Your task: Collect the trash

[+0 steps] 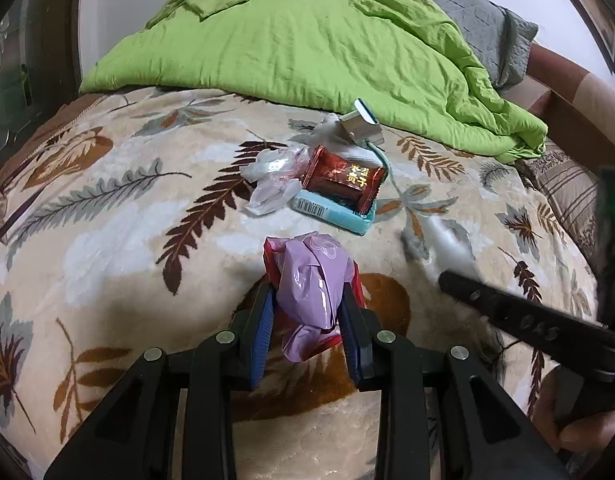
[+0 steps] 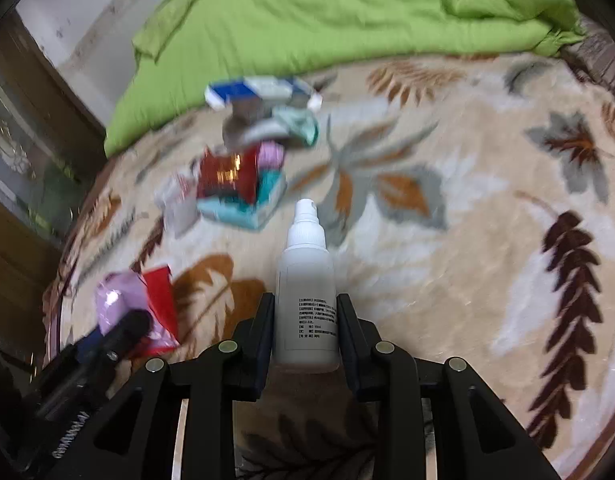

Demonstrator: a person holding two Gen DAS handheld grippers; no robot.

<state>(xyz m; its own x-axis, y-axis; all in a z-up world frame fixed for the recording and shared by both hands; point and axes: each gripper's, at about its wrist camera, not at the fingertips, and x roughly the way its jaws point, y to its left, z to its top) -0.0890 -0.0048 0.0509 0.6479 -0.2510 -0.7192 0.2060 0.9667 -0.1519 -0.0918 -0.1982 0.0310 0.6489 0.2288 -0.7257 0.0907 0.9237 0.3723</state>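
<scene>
Clamped between the pads of the left claw (image 1: 307, 312), a crumpled purple and red wrapper (image 1: 311, 284) hangs above a leaf-patterned bed blanket (image 1: 107, 240). Beyond its tips lies more trash: a dark red snack packet (image 1: 343, 178) on a teal box (image 1: 335, 212), with clear plastic (image 1: 273, 178) just left of them. The right claw (image 2: 307, 320) grips a white spray bottle (image 2: 307, 280), nozzle pointing away; past it, blurred, what looks like a blue and white carton (image 2: 263, 90) lies against a green quilt (image 2: 327, 12).

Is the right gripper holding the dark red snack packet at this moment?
No, the right gripper grips a white spray bottle; the red packet lies on the blanket.
</scene>
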